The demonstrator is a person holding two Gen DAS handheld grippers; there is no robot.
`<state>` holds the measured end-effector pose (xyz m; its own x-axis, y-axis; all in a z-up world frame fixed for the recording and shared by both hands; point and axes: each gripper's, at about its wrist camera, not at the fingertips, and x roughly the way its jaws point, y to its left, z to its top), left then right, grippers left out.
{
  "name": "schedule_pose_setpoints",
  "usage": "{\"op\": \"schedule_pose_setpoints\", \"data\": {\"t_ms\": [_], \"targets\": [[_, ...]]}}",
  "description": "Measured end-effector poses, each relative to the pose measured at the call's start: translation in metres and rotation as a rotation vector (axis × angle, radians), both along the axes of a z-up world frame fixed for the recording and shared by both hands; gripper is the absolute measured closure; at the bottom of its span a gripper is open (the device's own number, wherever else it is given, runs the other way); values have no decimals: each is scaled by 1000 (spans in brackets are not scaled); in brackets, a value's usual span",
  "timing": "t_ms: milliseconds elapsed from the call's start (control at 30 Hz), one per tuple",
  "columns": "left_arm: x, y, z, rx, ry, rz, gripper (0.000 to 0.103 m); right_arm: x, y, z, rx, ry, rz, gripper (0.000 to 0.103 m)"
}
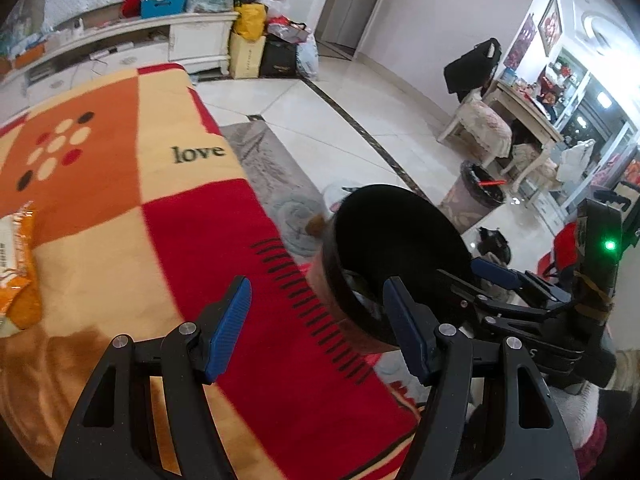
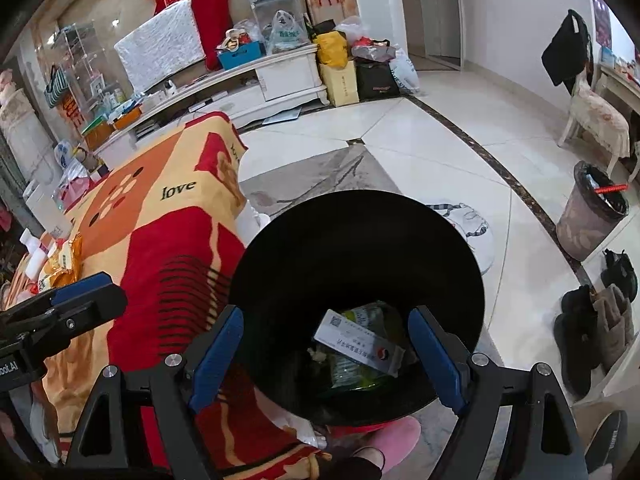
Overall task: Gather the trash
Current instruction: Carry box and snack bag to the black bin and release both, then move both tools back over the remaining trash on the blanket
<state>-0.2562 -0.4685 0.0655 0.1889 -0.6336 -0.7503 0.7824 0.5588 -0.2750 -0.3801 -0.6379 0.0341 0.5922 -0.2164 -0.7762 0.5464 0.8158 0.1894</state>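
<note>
1. Right gripper (image 2: 328, 356), bottom of its frame: jaws apart, empty, poised over the black bin (image 2: 360, 260). A bump could tip the bin.
2. Left gripper (image 1: 318, 328), low centre: jaws spread, holding nothing.
3. Orange wrapper (image 1: 18, 268), left edge, on the blanket (image 1: 160, 220): thin and flat, so the pads may skate over it.
4. White box (image 2: 360, 346) sits inside the bin.

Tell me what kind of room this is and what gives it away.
Most likely a home living room. A long white media cabinet piled with bags stands along the far wall, a blanket printed "love" covers a low table, and shoes and a lined waste bin sit on the glossy tile floor.
</note>
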Motion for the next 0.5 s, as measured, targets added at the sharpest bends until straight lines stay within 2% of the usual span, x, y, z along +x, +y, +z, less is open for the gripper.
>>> {"op": "schedule_pose_setpoints", "data": {"t_ms": [500], "targets": [[-1, 57, -3, 48, -121, 108, 35, 17, 45, 6, -2, -10, 89, 20]]}}
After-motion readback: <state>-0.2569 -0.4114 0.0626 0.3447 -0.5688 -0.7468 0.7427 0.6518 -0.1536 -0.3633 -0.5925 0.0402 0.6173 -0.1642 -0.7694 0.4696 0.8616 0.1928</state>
